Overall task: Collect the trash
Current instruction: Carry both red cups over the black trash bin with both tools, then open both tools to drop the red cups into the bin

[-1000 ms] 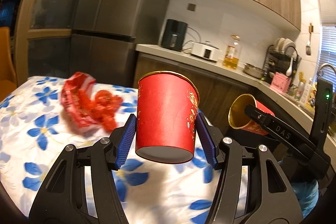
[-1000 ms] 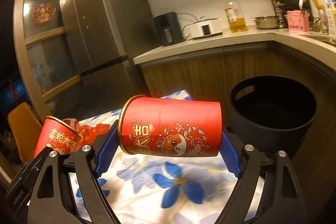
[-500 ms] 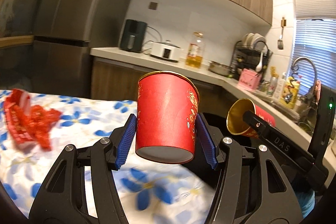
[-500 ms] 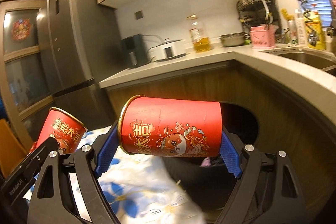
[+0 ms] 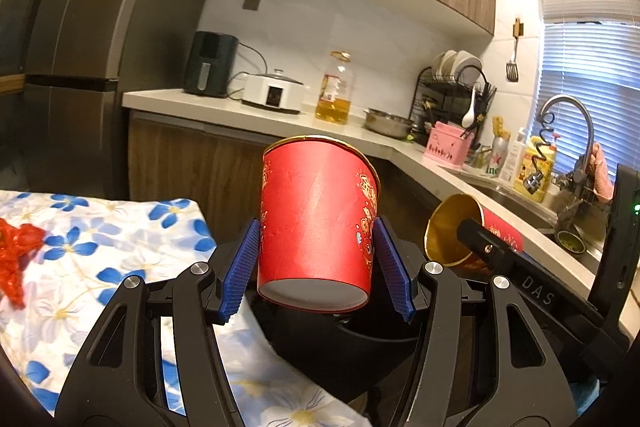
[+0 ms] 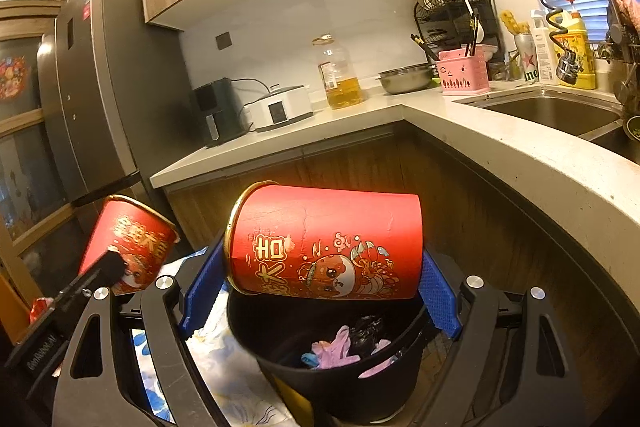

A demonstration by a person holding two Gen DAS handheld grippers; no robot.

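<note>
My left gripper (image 5: pixel 316 269) is shut on an upright red paper cup (image 5: pixel 316 227), its blue pads pressing both sides. My right gripper (image 6: pixel 320 285) is shut on a second red cup (image 6: pixel 328 247) lying sideways, gold rim to the left, clamped end to end. Just under the right gripper's cup stands a black bin (image 6: pixel 340 379) with pink and black rubbish inside. In the left wrist view the bin (image 5: pixel 340 339) shows dark below the cup, and the right gripper's cup (image 5: pixel 472 231) appears at the right. The left gripper's cup (image 6: pixel 128 243) appears at the left of the right wrist view.
A table with a blue-flowered cloth (image 5: pixel 100 247) lies to the left, with crumpled red wrapping (image 5: pixel 16 251) on it. A wooden-fronted counter (image 6: pixel 520 155) wraps around behind the bin, carrying an oil bottle (image 6: pixel 340 75), appliances and a sink (image 6: pixel 560 111). A grey fridge (image 6: pixel 100 99) stands at the left.
Both grippers swung right, away from the table toward the counter corner, each still holding its cup. The bin has come directly under the right gripper's cup, and the red wrapping slid to the left edge.
</note>
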